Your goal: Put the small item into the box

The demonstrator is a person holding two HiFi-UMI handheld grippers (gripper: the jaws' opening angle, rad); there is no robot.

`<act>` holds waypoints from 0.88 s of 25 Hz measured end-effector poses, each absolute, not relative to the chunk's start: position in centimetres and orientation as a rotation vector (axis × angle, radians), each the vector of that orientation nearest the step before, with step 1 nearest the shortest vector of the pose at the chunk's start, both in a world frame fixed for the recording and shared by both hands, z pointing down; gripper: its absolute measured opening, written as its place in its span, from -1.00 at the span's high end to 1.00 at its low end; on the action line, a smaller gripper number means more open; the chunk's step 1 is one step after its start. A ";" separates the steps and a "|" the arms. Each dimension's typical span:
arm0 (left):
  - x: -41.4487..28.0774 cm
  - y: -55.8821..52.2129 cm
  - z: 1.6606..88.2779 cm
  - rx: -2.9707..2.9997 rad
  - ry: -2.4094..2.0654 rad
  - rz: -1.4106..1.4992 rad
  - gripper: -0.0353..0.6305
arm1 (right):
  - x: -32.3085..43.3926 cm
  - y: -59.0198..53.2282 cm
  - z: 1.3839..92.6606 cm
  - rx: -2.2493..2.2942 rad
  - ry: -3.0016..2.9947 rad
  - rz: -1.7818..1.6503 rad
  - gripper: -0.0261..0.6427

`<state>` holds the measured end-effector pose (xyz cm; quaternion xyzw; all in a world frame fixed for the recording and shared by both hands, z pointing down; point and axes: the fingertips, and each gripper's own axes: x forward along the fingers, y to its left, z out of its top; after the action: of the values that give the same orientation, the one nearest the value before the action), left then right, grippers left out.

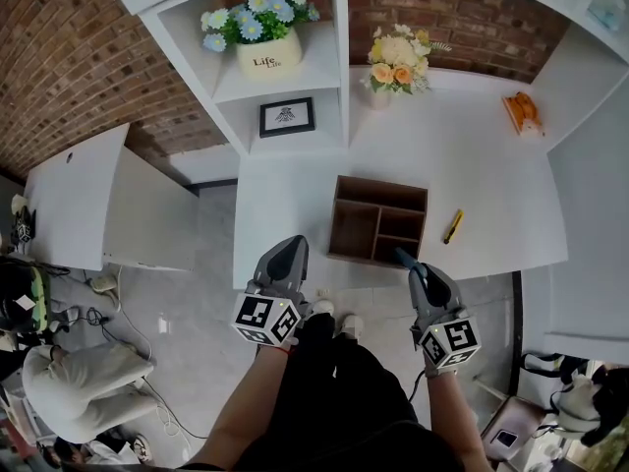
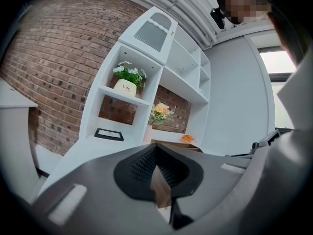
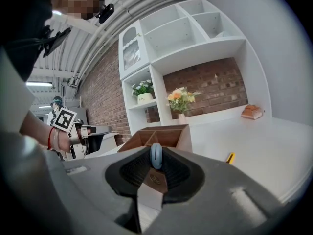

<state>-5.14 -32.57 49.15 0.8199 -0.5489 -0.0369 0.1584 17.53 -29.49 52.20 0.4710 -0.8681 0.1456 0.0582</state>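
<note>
Between the right gripper's (image 3: 156,164) fingers is the small blue item (image 3: 156,155), clamped, long axis upright, poking out toward the wooden box (image 1: 378,219) on the tabletop (image 1: 295,190). Might be a clip, too small to tell. Left gripper (image 2: 156,156) fingers are together, nothing held. The flower pot (image 1: 267,59) reads "Life".

Bright, even, diffuse light from overhead. White desk (image 1: 491,165) shows only faint soft shadows, no hard glare. Head view has heavy fisheye; shelf (image 1: 295,72) edges bow. Both gripper views have a dark round vignette; left gripper (image 2: 155,147) and right gripper (image 3: 156,156) bodies blur up close. Window (image 2: 285,65) at far right is blown out.
</note>
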 end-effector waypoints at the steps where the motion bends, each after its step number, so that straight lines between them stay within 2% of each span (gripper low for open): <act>1: -5.3 -32.8 49.1 2.347 -1.567 -0.109 0.89 | 17.4 -29.5 52.3 1.432 -2.622 0.437 0.72; 22: -7.3 -37.4 48.7 2.409 -1.446 -0.108 0.89 | 16.0 -31.1 54.1 1.522 -2.381 0.363 0.71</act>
<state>-7.30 -37.41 48.74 0.8453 -0.5071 -0.0377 0.1641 16.03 -31.14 54.11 0.5287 -0.8266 0.1261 0.1458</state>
